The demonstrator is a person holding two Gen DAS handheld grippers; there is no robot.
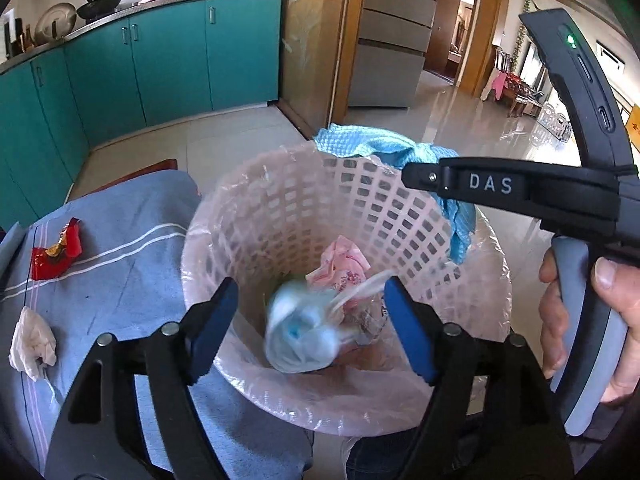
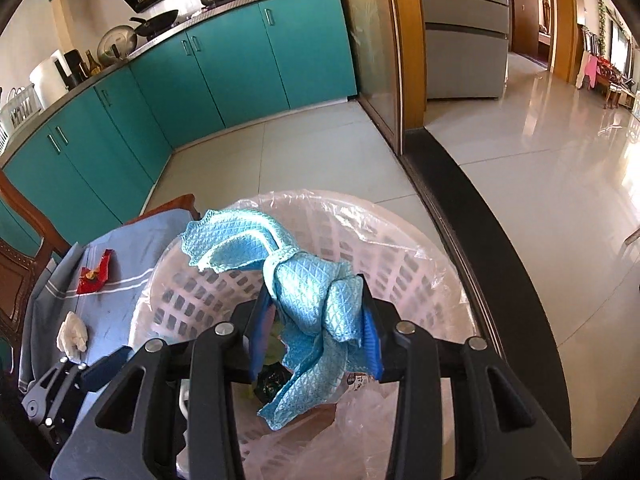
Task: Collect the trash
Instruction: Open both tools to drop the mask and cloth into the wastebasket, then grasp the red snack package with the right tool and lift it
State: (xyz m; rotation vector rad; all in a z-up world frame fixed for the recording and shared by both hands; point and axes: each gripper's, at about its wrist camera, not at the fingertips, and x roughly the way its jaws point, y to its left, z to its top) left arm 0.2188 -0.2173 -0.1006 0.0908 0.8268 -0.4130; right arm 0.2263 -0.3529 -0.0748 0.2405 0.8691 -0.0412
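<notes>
A pink lattice basket lined with a clear bag stands beside the table. My left gripper stands open above it. Between and below its blue pads a blurred pale blue and white wad is in the basket, free of the pads, next to pink crumpled paper. My right gripper is shut on a light blue cloth, which hangs over the basket's far rim. A red wrapper and a white crumpled tissue lie on the table.
The table wears a blue-grey striped cloth. A wooden chair stands at its left. Teal kitchen cabinets run along the back, with a wooden door frame to their right. Glossy floor tiles stretch away on the right.
</notes>
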